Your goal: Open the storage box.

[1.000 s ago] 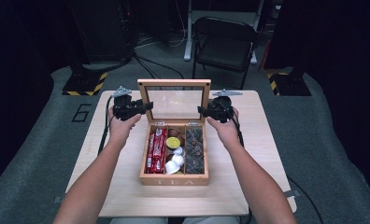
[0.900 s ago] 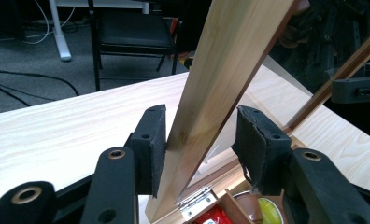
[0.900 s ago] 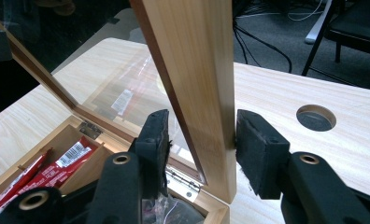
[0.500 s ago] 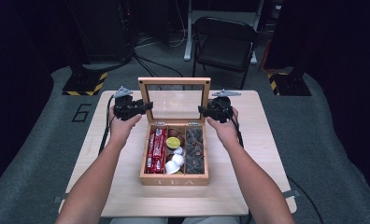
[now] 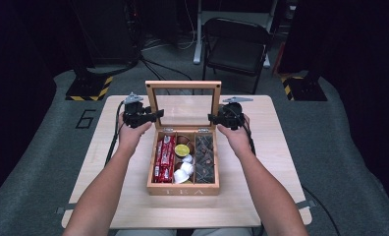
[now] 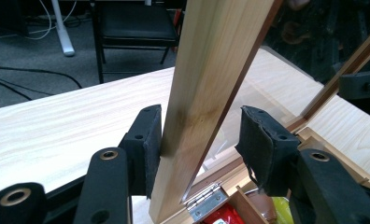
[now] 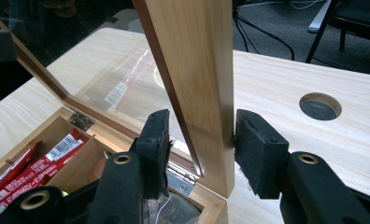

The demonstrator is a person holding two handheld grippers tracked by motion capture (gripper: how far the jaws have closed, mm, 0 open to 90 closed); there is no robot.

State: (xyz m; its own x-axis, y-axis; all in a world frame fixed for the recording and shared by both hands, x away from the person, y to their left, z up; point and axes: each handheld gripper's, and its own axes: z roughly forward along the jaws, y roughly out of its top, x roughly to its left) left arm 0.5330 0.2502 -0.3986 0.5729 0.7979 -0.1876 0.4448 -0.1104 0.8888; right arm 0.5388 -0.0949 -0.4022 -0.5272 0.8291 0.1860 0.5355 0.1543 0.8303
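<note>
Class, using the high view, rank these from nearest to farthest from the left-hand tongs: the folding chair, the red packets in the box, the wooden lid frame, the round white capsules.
1. Wooden lid frame, upright, right beside the left tongs.
2. Red packets, left compartment of the box, towards the person.
3. White capsules, middle compartment, slightly farther on.
4. Folding chair, on the floor beyond the table.

**Tea box lid stands wide open**

The wooden tea box (image 5: 183, 189) sits mid-table, its glass-paned lid (image 5: 183, 86) hinged upright at the back. Inside: red packets (image 5: 164, 158) left, small pods (image 5: 184, 160) centre, dark pieces (image 5: 204, 157) right.
</note>
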